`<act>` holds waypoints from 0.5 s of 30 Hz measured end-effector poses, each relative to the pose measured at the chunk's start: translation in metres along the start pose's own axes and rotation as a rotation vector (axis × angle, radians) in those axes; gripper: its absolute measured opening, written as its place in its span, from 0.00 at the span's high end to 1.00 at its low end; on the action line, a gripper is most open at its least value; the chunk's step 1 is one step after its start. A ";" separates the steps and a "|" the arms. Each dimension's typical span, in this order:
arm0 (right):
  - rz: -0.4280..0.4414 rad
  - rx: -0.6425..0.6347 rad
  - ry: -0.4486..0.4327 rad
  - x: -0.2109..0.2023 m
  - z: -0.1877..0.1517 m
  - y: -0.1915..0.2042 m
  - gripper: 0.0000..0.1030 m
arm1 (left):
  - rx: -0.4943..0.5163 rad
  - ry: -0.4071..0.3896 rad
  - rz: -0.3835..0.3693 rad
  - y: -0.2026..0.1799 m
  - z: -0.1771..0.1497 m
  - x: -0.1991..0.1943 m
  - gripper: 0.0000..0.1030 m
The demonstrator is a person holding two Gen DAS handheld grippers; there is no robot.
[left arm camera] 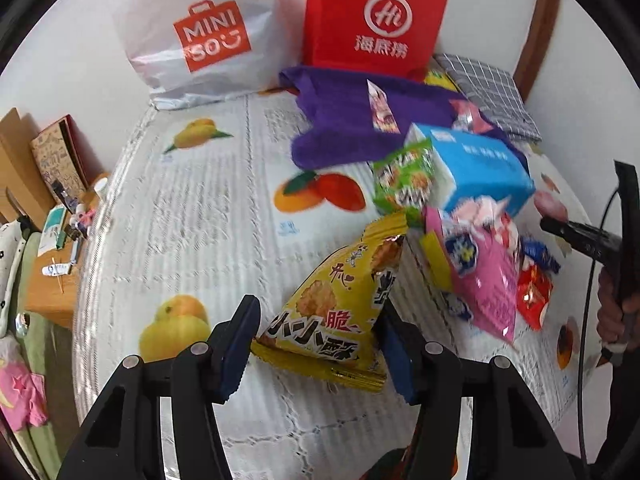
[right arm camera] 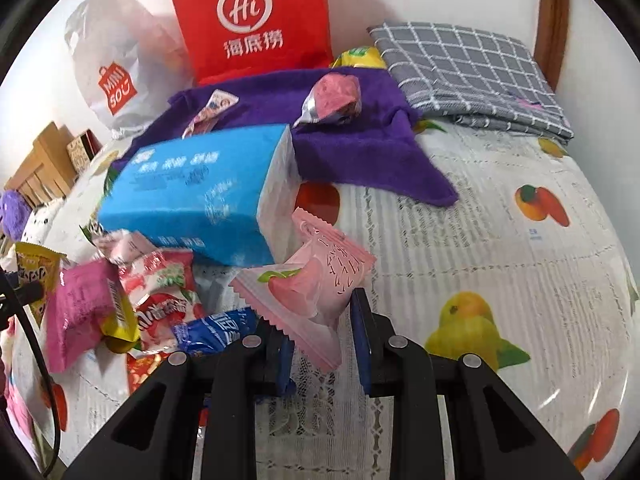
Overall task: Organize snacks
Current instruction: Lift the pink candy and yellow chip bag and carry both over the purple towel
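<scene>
Two snack packets gripped over the fruit-print tablecloth [left arm camera: 208, 216]

Left gripper [left arm camera: 316, 344] clamps a yellow crinkled triangular packet [left arm camera: 332, 312]; right gripper [right arm camera: 320, 332] pinches a pale pink peach-printed packet [right arm camera: 308, 284], both beside the snack heap mid-surface.

Each camera rides behind its tongs, looking steeply down, close over the table; both catch the blue box [left arm camera: 476, 168] [right arm camera: 200, 192] ahead.

The blue box [right arm camera: 200, 196] hides part of the snack pile [right arm camera: 132, 300] beneath it.
</scene>
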State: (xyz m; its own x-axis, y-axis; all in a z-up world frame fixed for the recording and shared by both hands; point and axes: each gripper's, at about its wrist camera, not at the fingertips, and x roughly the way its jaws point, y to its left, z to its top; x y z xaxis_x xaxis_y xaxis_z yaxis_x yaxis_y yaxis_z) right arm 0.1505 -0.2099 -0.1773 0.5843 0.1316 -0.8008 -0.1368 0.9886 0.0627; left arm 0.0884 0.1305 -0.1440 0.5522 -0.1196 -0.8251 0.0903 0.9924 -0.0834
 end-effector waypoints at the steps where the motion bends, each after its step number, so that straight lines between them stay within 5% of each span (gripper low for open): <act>1: -0.002 0.002 -0.008 -0.004 0.002 0.000 0.75 | -0.007 -0.011 0.000 0.001 0.004 -0.002 0.46; 15: -0.006 0.025 -0.105 -0.041 0.041 0.005 0.75 | -0.032 -0.103 -0.051 -0.014 0.062 -0.018 0.46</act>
State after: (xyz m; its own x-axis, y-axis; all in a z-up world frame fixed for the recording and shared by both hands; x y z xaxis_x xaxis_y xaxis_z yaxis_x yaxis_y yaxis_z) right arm 0.1587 -0.2072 -0.1191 0.6656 0.1309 -0.7347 -0.1138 0.9908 0.0734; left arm 0.1292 0.1174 -0.0934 0.6299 -0.1711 -0.7576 0.0954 0.9851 -0.1431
